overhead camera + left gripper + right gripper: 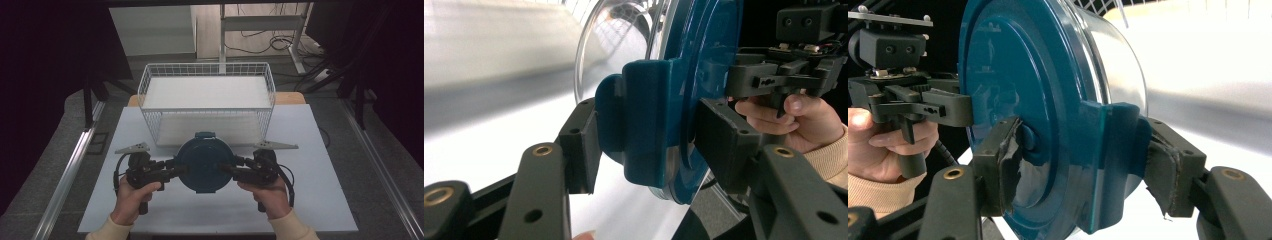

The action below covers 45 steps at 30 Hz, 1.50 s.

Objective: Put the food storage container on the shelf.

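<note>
A round container with a dark teal lid (204, 162) sat between two hand-held grippers near the middle of the white tabletop (310, 200), just in front of a white wire basket (207, 100) that stood at the far side. No brand, label or writing could be read on the lid, the clear body or the grippers. The left hand-held gripper (176, 170) came in from the left, held level in the person's left hand (131, 200), and its jaws were clenched on the teal locking tab at the lid's left edge; in the left gripper view one pad (584, 150) pressed the outer face of the tab (639, 120) while the other sat against the lid's top. The right hand-held gripper (229, 169) came in from the right, also level, gripped by the right hand (270, 195), and grasped the matching tab on the lid's right edge; in the right gripper view its worn pads (1003, 155) pinched the tab (1113, 155) from both sides. Both forearms, in cream sleeves (295, 232), entered from the near edge, with the wrists roughly symmetrical. The container lay tipped so the lid faced the high camera, its clear wall (1118, 65) pointing away towards the tabletop.
</note>
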### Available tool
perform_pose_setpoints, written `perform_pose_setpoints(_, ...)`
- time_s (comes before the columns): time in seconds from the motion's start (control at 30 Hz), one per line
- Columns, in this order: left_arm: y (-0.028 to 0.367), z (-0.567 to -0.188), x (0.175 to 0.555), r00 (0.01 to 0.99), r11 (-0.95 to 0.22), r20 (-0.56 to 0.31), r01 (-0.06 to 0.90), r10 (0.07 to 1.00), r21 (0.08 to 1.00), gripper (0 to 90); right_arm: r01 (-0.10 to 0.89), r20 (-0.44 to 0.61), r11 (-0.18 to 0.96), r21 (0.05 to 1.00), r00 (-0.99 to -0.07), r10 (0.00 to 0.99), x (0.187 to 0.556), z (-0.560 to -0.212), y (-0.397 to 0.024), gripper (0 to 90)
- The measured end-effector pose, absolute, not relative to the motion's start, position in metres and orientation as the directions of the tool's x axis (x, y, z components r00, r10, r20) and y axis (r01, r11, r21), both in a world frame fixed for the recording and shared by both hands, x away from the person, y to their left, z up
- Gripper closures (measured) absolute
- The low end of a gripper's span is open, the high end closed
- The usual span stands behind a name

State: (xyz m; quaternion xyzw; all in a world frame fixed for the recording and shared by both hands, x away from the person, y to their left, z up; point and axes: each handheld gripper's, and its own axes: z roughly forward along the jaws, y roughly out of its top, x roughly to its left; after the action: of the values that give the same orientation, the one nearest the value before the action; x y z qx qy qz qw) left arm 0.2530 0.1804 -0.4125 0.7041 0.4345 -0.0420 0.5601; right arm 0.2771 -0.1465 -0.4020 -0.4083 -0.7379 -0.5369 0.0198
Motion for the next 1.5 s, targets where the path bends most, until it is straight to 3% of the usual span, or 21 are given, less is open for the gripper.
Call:
perform_pose_setpoints(0.63, 0.188, -0.354, 0.297, 0.671, 0.000, -0.503, 0.599, 0.545, 0.801, 45.5, 0.560, 0.403, 0.092, 0.824, -0.691, 0.600, 0.315, -0.333, -0.139, 37.1)
perform_pose_setpoints(1.5, 0.192, -0.288, 0.362, 0.691, -0.009, -0.482, 0.577, 0.538, 0.817, 46.2, 0.545, 0.397, 0.080, 0.834, -0.696, 0.598, 0.375, -0.273, -0.136, 37.1)
